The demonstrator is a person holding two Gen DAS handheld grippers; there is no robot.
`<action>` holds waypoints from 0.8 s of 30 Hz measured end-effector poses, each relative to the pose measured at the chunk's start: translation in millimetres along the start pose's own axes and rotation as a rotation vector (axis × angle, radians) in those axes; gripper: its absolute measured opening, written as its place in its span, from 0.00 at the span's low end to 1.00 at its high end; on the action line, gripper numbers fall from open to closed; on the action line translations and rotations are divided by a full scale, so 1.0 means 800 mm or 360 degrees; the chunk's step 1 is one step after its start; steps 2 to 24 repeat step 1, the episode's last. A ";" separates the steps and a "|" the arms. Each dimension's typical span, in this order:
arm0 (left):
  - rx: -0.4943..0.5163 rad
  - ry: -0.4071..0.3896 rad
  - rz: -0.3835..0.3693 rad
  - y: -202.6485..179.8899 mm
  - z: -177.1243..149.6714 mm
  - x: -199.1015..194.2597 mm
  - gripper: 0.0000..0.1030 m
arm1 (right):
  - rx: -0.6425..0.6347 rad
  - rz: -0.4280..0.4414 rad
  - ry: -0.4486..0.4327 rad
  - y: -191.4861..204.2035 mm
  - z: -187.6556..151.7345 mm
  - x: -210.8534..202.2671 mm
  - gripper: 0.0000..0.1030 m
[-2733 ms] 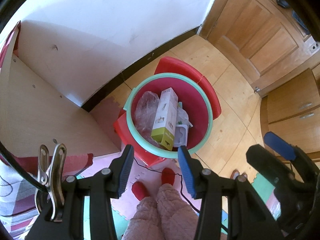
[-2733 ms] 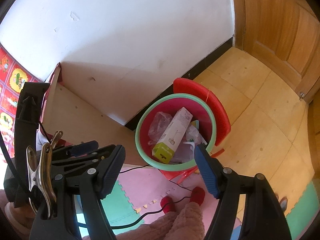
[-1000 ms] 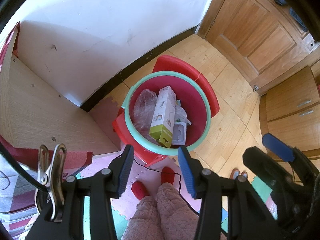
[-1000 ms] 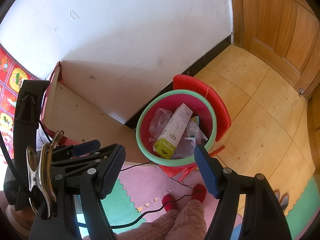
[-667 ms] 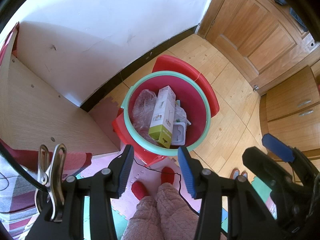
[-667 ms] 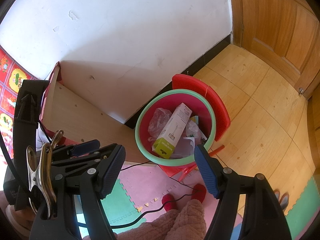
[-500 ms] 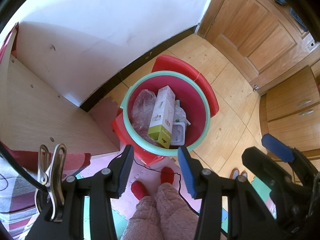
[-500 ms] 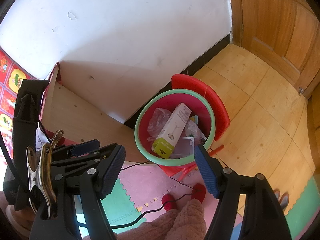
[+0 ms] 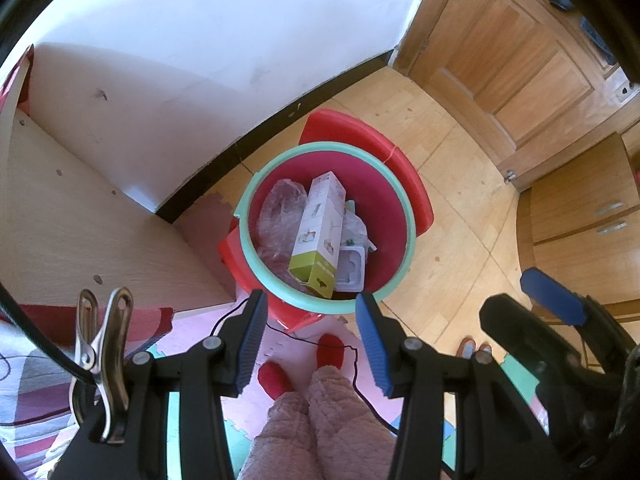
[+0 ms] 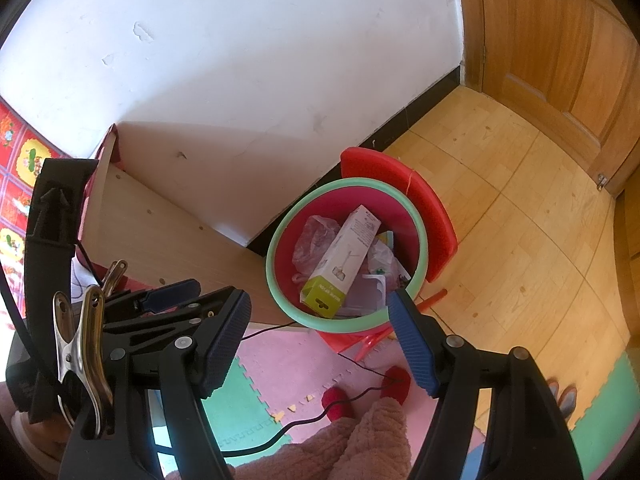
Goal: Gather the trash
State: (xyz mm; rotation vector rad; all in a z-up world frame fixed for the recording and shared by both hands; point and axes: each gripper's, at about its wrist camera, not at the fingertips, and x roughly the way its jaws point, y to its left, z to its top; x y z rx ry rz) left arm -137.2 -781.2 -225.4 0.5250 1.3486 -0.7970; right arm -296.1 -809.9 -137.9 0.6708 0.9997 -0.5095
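Trash in bin; cupboard left-view only

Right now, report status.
Left gripper open, empty. Right gripper open, empty. Bin on red chair holds box, plastic. Nothing blocking.

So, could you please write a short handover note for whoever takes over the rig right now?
Left gripper: open, empty, above the bin.
Right gripper: open wider, empty, also above it.
The red bin with the green rim sits on a red stool by the wall. Inside: a white and green carton, a clear plastic bag and a plastic tray.
Done: that trash is binned.
Left: no loose trash in view; look around.
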 end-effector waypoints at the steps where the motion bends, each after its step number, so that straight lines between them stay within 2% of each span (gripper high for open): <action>1: -0.0002 0.0003 -0.0002 -0.001 0.001 0.001 0.46 | -0.0001 0.0000 -0.0001 0.000 0.000 0.000 0.71; 24: -0.0002 0.0003 -0.0002 -0.001 0.001 0.001 0.46 | -0.0001 0.0000 -0.0001 0.000 0.000 0.000 0.71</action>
